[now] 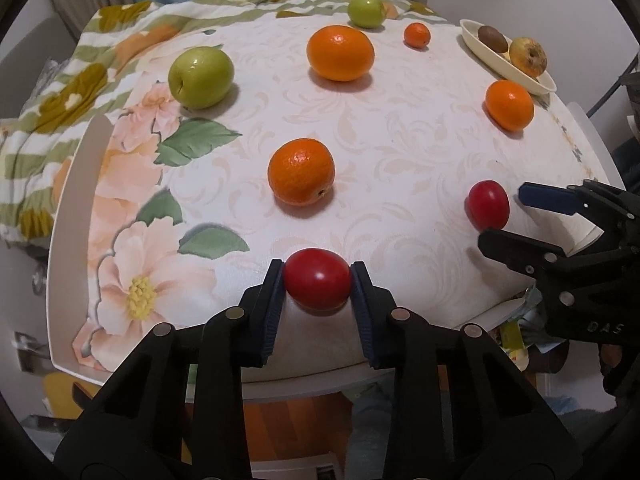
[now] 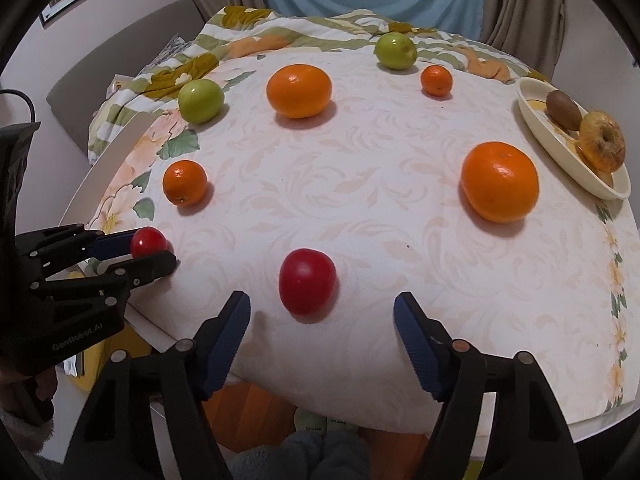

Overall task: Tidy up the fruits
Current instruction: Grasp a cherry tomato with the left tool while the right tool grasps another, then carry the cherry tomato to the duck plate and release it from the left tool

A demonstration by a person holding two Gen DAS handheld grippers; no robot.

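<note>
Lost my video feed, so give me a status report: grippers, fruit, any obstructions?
Left gripper shut on a red fruit at the table's near edge. Right gripper open, second red fruit just ahead, untouched. Nothing blocking it.

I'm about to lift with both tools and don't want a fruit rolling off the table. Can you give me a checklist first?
1. Left tool shut on its red fruit, pads on both sides: ok.
2. Right tool around the other red fruit: not ok, open, fruit ahead of the pads.
3. Fruit lifted off the tablecloth: cannot tell.
4. Room in the dish: ok, beside the kiwi and yellow apple.
</note>
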